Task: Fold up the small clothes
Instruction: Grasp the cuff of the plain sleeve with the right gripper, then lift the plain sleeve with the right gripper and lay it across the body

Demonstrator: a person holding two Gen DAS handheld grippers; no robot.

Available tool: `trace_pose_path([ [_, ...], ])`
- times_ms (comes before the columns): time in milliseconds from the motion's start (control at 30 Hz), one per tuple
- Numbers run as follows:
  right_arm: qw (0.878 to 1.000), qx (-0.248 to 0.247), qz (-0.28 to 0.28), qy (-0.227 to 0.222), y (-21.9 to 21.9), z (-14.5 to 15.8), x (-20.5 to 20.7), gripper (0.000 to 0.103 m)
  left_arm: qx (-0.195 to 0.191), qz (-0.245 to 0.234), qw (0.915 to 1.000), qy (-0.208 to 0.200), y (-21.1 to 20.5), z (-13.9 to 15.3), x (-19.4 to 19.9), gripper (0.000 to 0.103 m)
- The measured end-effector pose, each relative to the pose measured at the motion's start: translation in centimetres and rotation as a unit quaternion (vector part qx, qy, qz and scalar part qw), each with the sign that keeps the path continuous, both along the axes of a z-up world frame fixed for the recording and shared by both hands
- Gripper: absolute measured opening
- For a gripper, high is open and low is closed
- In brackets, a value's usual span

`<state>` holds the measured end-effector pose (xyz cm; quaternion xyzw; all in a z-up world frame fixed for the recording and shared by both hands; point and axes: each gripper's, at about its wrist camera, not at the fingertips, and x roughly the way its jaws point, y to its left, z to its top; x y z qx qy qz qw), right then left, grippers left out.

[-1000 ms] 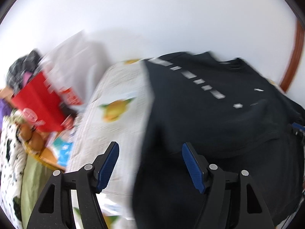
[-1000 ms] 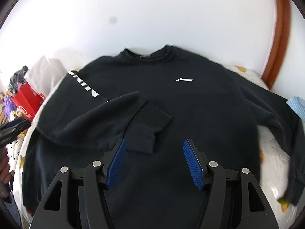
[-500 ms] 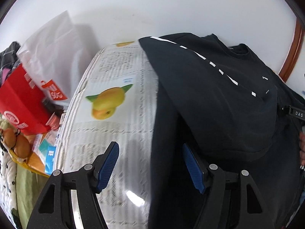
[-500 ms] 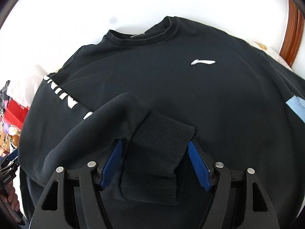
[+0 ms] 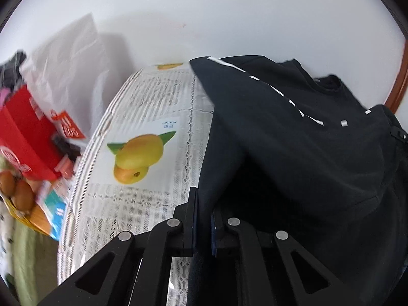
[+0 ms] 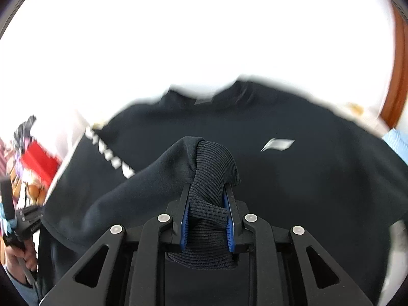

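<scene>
The black sweatshirt lay spread across the middle of both frames. The left gripper had just clamped onto its side edge, lower centre. The right gripper had just closed on the ribbed cuff.

light: bright, even daylight in both views
glare: white wall above the black sweatshirt is blown out
shadow: soft grey, right of the white plastic bag
blur: smeared sweatshirt collar; red box left of the sweatshirt streaked
edges: fisheye bending, dark corner vignette
</scene>
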<state>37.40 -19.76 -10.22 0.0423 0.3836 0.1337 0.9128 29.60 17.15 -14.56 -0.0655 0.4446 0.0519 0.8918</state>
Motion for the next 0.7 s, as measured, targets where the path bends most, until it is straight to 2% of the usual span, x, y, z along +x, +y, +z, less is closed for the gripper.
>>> trace_pose_path([
  [67, 0.999, -0.005, -0.023, -0.022, -1.7, 1.5, 0.3, 0.023, -0.029, 0.014, 0.9995, 0.003, 0.9, -0.3, -0.1, 0.008],
  [233, 0.996, -0.018, -0.081, -0.031, -5.9, 2.2, 1.1, 0.023, -0.041, 0.023, 0.9989, 0.0, 1.3, -0.8, -0.8, 0.008],
  [400, 0.992, 0.006, -0.126, 0.005, -9.9, 0.3, 2.1, 0.023, -0.052, 0.028, 0.9982, 0.006, 1.5, -1.1, -0.5, 0.008],
  [633, 0.985, -0.04, -0.146, 0.084, -10.5, -3.9, 2.4, 0.025, -0.038, 0.022, 0.9989, 0.017, 1.2, -0.9, -0.7, 0.01],
  [700, 0.984, -0.039, -0.149, 0.089, -11.2, -4.2, 2.1, 0.033, -0.03, 0.018, 0.9992, 0.021, 0.9, -0.7, -0.9, 0.018],
])
